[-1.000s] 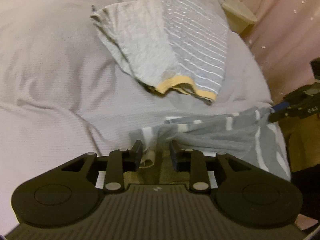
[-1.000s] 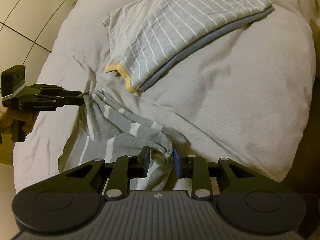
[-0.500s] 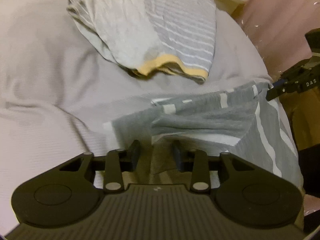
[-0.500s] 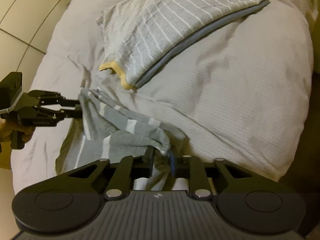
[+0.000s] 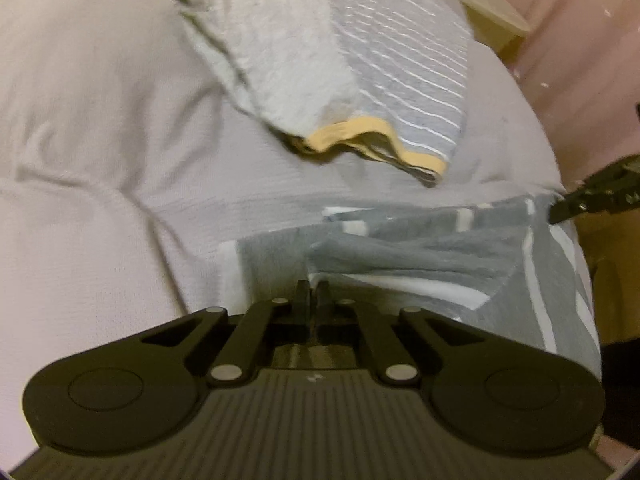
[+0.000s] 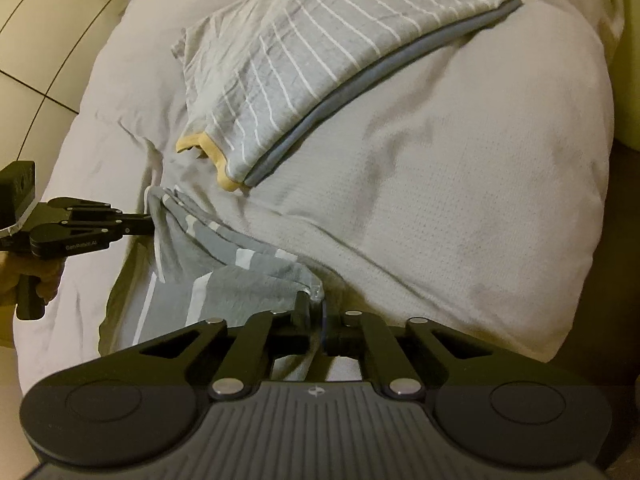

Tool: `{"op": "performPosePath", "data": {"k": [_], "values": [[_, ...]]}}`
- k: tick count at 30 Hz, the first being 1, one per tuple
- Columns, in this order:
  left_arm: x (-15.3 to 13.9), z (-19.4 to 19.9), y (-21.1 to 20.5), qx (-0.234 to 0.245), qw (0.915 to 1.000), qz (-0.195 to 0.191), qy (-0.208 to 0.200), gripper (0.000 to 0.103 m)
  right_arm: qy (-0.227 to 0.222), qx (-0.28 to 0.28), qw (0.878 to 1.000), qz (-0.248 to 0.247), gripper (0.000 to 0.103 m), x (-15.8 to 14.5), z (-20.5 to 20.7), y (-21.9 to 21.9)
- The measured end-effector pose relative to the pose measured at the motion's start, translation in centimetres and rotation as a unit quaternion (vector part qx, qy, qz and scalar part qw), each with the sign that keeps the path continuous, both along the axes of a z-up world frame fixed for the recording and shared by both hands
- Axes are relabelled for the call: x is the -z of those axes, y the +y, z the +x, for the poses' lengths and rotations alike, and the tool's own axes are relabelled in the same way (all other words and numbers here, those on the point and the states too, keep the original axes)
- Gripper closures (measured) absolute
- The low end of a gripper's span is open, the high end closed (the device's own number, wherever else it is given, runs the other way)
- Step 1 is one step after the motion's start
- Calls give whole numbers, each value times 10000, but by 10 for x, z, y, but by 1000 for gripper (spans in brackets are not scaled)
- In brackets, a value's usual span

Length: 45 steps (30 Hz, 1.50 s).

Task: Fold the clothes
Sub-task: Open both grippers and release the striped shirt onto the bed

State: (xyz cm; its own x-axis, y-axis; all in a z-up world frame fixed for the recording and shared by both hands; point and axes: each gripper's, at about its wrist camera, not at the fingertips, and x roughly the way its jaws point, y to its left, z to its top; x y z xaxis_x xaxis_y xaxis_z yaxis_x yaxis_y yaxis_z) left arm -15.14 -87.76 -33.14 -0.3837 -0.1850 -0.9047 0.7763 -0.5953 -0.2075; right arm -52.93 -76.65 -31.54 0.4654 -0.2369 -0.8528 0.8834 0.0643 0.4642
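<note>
On the bed (image 6: 460, 184), both grippers pinch opposite corners of the grey garment (image 5: 420, 248): left gripper (image 5: 313, 292) clamped, right gripper (image 6: 316, 308) clamped. Beyond lies a folded striped shirt (image 6: 320, 60).

A white bed (image 6: 460, 208) fills both views. Pink curtain (image 5: 580, 40) hangs beside it. Tiled floor (image 6: 36, 40) lies beyond.

left gripper (image 5: 312, 294): clamped on grey striped garment (image 5: 420, 256) | folded shirt (image 5: 360, 72) beyond on bed (image 5: 100, 140)
</note>
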Motion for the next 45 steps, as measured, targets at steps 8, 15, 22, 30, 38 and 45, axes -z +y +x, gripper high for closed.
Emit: {"op": "performPosePath", "data": {"k": [8, 15, 22, 30, 38, 45], "values": [[-29, 30, 17, -1002, 9945, -294, -60, 101, 353, -448, 9947, -853, 79, -44, 4, 3], [-34, -9, 87, -1255, 9914, -222, 304, 100, -135, -2333, 9659, -1118, 79, -41, 93, -13], [-9, -22, 156, -2095, 9778, 54, -31, 100, 415, -3885, 9071, -1564, 86, 5, 152, -55], [-16, -18, 209, -2896, 9569, -190, -125, 95, 477, -3636, 9076, -2044, 81, -13, 136, -80], [-6, -26, 241, -3391, 9385, -645, -51, 94, 558, -4472, 8634, -2270, 84, 16, 184, -41], [4, -29, 259, -3884, 9155, -1044, -55, 92, 911, -3343, 8937, -2851, 80, -5, 167, -66]]}}
